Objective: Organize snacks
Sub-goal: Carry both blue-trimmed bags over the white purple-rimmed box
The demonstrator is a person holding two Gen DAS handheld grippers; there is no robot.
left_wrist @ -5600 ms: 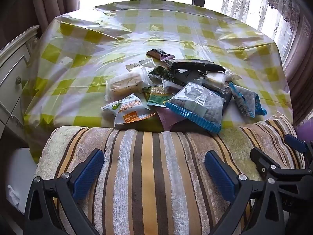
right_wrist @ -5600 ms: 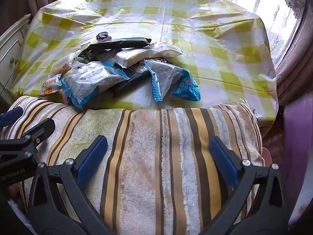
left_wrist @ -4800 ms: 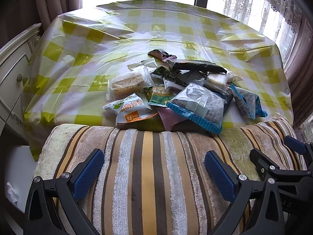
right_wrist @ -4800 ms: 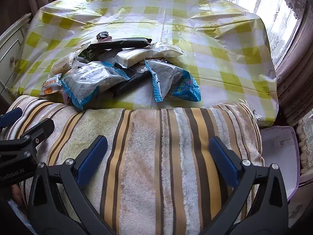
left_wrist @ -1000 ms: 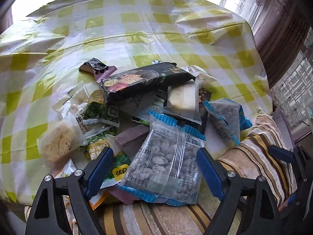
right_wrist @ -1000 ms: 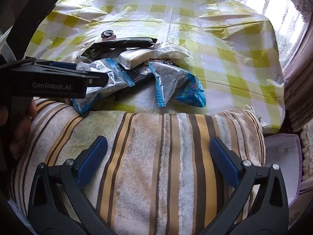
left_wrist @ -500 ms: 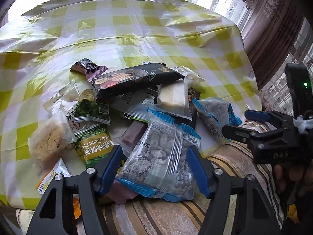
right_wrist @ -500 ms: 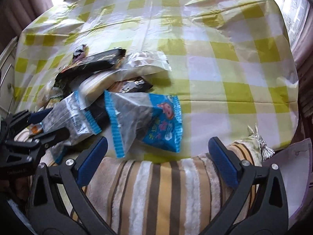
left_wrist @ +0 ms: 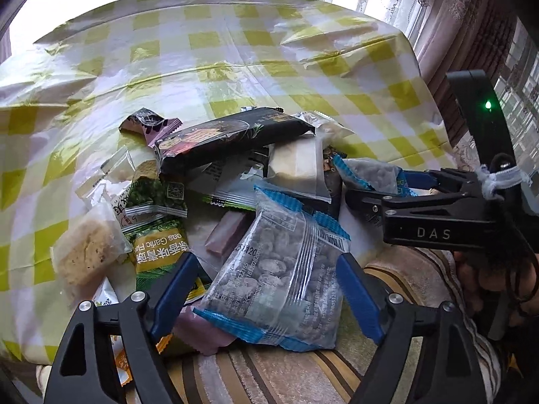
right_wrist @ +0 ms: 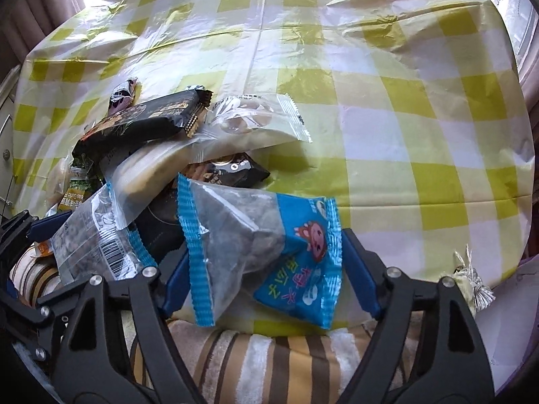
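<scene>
A heap of snack packets lies at the near edge of the table [left_wrist: 235, 50] with the yellow-check cloth. My left gripper [left_wrist: 266, 289] straddles a clear, blue-edged nut packet [left_wrist: 279, 269]; its jaws are opening and the left pad stands off the packet. My right gripper [right_wrist: 266, 276] straddles a blue cartoon packet [right_wrist: 269, 245]. Its jaws are closing, with the pads at the packet's crimped edges and no squeeze visible. The left wrist view shows the right gripper [left_wrist: 374, 187] over that blue packet [left_wrist: 377, 173]. A long black packet [left_wrist: 232, 138] tops the heap.
A striped towel [left_wrist: 303, 377] covers something soft along the table's front edge, under both grippers. Bare cloth [right_wrist: 404, 118] stretches behind and right of the heap. A white cabinet [right_wrist: 5, 134] stands at the left; curtains [left_wrist: 471, 33] hang at the right.
Both grippers came forward from over the towel onto the heap. The left jaws narrowed on the nut packet, then widened again. The right gripper swung over the blue packet and its jaws narrowed.
</scene>
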